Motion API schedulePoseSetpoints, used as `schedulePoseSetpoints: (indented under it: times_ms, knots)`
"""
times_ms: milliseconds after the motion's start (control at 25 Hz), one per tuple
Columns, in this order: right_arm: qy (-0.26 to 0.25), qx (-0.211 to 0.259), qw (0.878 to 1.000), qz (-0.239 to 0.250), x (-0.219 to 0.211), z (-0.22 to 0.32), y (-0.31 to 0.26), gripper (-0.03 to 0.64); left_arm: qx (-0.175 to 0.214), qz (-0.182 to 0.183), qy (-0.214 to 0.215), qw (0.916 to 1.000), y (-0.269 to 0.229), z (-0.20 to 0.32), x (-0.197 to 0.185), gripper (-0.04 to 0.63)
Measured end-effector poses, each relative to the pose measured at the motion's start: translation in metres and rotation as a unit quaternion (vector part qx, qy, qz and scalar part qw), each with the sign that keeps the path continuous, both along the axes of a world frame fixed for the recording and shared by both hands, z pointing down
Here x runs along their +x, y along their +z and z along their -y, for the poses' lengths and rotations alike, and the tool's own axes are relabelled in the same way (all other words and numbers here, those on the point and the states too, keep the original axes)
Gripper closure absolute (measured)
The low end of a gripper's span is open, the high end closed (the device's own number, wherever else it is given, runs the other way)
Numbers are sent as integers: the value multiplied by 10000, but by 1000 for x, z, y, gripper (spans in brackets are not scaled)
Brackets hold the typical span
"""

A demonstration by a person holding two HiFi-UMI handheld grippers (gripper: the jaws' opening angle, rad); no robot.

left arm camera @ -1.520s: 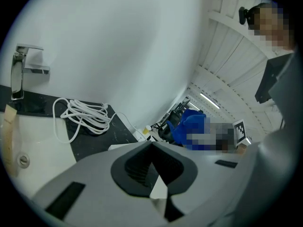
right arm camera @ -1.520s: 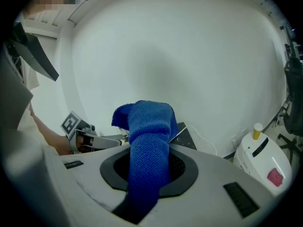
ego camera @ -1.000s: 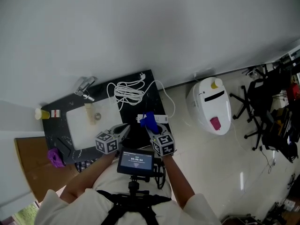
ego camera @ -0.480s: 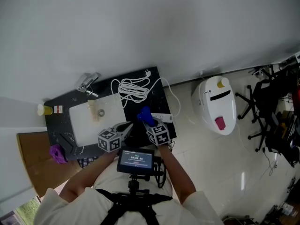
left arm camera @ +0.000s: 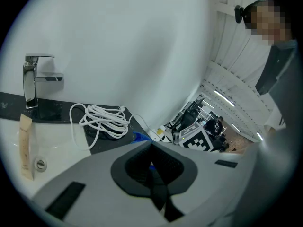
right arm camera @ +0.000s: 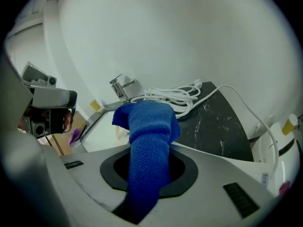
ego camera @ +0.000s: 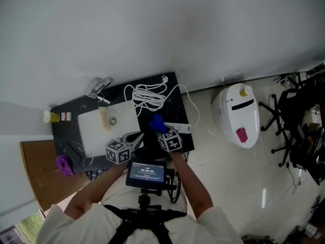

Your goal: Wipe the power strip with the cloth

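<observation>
The white power strip (ego camera: 178, 128) lies at the right front edge of the black counter (ego camera: 172, 103), its cord running back to a coiled white cable (ego camera: 149, 96). My right gripper (ego camera: 159, 129) is shut on the blue cloth (ego camera: 156, 122), which bunches up between the jaws just left of the strip. In the right gripper view the cloth (right arm camera: 149, 122) fills the jaw gap and hides what lies below it. My left gripper (ego camera: 135, 138) hovers over the counter's front beside the sink, jaws shut with nothing between them (left arm camera: 151, 151).
A white sink (ego camera: 94, 133) with a chrome faucet (ego camera: 99, 89) takes up the counter's left half. A yellow cup (ego camera: 49, 117) and a purple object (ego camera: 63, 164) sit at the far left. A white appliance (ego camera: 238, 113) and office chairs (ego camera: 299, 121) stand on the floor to the right.
The right gripper has carried the cloth a little forward and left over the counter. The head view has shifted slightly. The left gripper has barely moved.
</observation>
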State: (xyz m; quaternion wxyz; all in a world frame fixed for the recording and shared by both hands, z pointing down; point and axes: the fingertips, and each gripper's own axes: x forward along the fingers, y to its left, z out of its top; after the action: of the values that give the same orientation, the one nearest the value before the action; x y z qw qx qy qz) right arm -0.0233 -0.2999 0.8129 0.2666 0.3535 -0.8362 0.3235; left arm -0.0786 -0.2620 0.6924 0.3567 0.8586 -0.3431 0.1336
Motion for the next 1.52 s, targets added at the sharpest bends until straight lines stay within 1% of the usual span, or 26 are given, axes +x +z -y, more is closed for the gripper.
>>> schedulePoseSetpoints:
  times_ms: [120,440,920,1520]
  knots:
    - [17,-123,9999,-11,-1,-1,10,529,-4,-3,-22,10000,0,3,-3,591]
    - [70,-143,9999,7,3,-1,8,529,21,-10,-48,10000,0,6,-6,591]
    - [233,-110,9996,96,17,-6,6,529,69,-42,-10,10000,-3,3,-1,591]
    - [364,-52,9991,207,37,-13,3,529,87,-81,-60,9999,-8,-2,2,591]
